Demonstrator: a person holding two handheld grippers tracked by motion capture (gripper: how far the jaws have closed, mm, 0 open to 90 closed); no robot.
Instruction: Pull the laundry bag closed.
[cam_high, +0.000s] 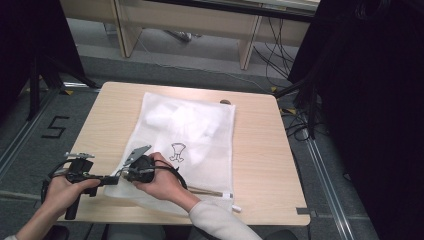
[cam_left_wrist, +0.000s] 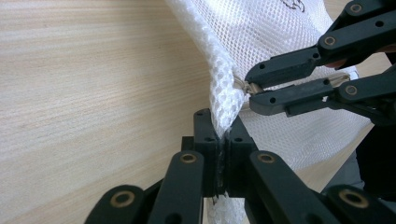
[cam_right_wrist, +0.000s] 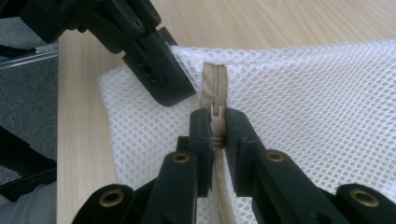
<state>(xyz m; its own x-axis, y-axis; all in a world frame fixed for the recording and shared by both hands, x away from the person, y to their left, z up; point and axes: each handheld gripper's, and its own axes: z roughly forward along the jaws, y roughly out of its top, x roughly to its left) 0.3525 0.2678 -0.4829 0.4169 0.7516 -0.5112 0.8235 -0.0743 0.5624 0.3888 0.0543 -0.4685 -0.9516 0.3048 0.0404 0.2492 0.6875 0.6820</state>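
A white mesh bag (cam_high: 190, 130) with a small dark print lies flat on the wooden table (cam_high: 260, 150). A beige zipper (cam_right_wrist: 214, 79) runs along its near edge. My left gripper (cam_left_wrist: 223, 140) is shut on the mesh at the bag's near left corner. Just beside it, my right gripper (cam_right_wrist: 215, 135) is shut on the zipper's slider (cam_right_wrist: 215, 112). In the high view both grippers meet tip to tip at that corner, the left gripper (cam_high: 111, 179) coming from the left and the right gripper (cam_high: 123, 173) from the right. The mesh bag (cam_left_wrist: 261, 28) rises slightly at the pinched edge.
Bare table top lies left and right of the bag. A small dark object (cam_high: 226, 102) sits at the table's far edge. Cables (cam_high: 280, 55) and desk legs stand on the floor behind, and dark curtains (cam_high: 370, 100) hang on the right.
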